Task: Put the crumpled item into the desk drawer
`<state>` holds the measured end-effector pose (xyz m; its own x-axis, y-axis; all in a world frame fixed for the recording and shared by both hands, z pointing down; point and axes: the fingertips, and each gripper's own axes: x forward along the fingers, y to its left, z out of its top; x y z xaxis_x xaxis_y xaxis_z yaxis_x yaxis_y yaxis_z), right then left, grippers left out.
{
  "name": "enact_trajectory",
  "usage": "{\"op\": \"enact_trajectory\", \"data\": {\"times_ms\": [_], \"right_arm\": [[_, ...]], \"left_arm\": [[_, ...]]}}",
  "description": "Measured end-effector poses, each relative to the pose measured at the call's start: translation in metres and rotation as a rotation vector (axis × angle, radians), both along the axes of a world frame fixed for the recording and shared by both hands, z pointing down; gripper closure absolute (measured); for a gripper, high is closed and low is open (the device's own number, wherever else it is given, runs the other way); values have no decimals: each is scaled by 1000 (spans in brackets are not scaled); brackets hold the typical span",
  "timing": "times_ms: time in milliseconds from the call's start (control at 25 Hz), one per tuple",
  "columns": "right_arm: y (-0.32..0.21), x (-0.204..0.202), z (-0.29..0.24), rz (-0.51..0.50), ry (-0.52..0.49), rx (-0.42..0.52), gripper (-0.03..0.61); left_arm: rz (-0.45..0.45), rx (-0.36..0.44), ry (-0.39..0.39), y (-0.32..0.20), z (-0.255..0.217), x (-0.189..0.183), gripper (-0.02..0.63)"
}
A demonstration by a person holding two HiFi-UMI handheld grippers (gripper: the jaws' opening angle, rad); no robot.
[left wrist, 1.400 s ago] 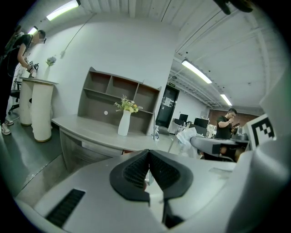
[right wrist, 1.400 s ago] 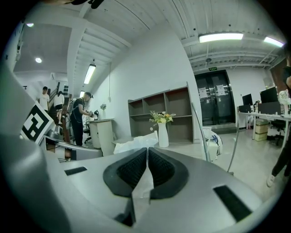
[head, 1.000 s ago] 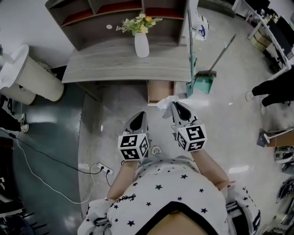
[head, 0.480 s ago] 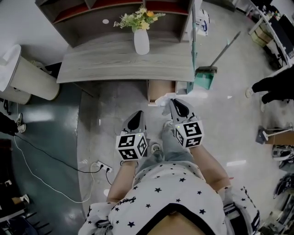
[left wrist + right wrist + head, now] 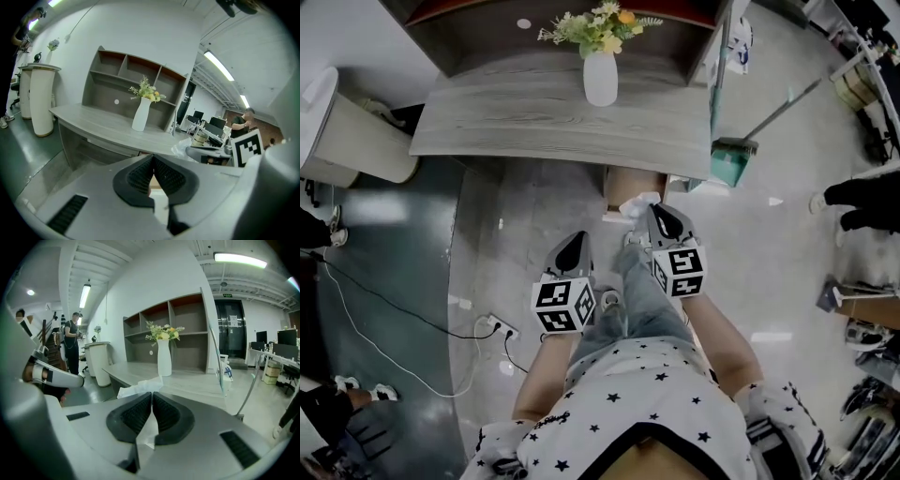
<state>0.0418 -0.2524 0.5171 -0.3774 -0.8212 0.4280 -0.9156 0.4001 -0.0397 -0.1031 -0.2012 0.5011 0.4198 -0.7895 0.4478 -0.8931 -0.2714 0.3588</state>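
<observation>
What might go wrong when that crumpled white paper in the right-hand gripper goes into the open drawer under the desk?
The right gripper pinches only a thin fold of the crumpled paper. Most of it bunches loose ahead of the jaws, so it may slip out or catch on the drawer rim. Only part of the drawer shows from beneath the desk, so the gripper might knock the desk edge.

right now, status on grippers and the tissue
Right gripper shut on tissue, by open drawer. Left gripper shut, empty. Nothing seen between tissue and drawer.
</observation>
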Motion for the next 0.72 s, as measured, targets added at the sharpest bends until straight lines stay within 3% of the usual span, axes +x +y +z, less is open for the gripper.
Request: {"op": "enact_trajectory", "data": {"times_ms": [720], "right_arm": [[-65, 8, 137, -30, 67, -192, 573]], "left_arm": [[-77, -169, -22, -29, 84, 1, 601]]}}
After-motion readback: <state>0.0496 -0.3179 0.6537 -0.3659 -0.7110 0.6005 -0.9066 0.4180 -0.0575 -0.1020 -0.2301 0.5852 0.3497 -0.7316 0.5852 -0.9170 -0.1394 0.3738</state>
